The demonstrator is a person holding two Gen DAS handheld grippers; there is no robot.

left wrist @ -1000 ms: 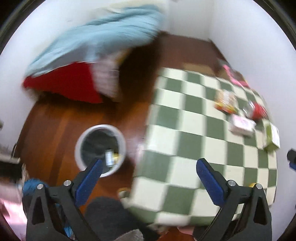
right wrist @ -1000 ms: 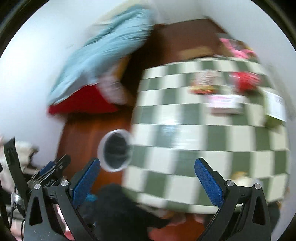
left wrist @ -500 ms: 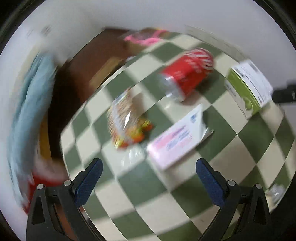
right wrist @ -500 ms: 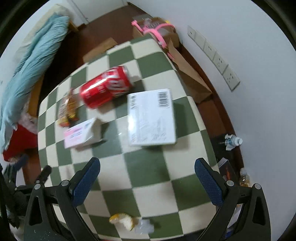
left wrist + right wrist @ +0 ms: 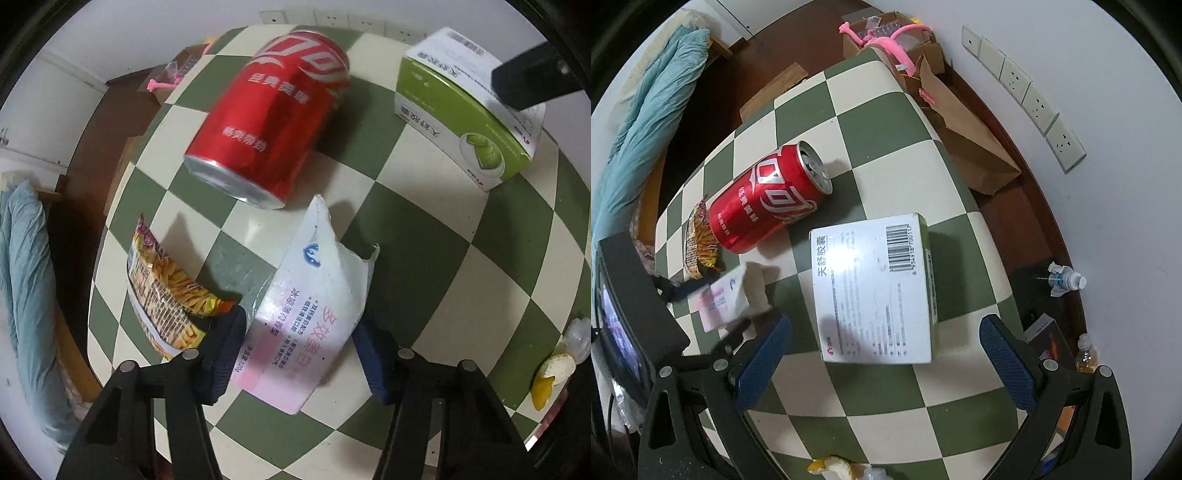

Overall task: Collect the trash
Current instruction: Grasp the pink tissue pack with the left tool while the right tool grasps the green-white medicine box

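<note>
On the checkered tabletop (image 5: 886, 413) I still see, from left to right, a snack wrapper (image 5: 166, 299), a red can (image 5: 269, 122) on its side and a green-and-white box (image 5: 875, 291), so most of the trash is left to collect. My left gripper (image 5: 299, 350) has just been closing its jaws around the white-and-pink carton (image 5: 310, 310), pads against its sides. My right gripper (image 5: 886, 365) hangs wide open over the box, touching nothing.

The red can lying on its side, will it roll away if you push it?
Probably. The red can lies on its round side on the checked table, so a nudge should roll it. Its opened top suggests it is empty and light.
</note>
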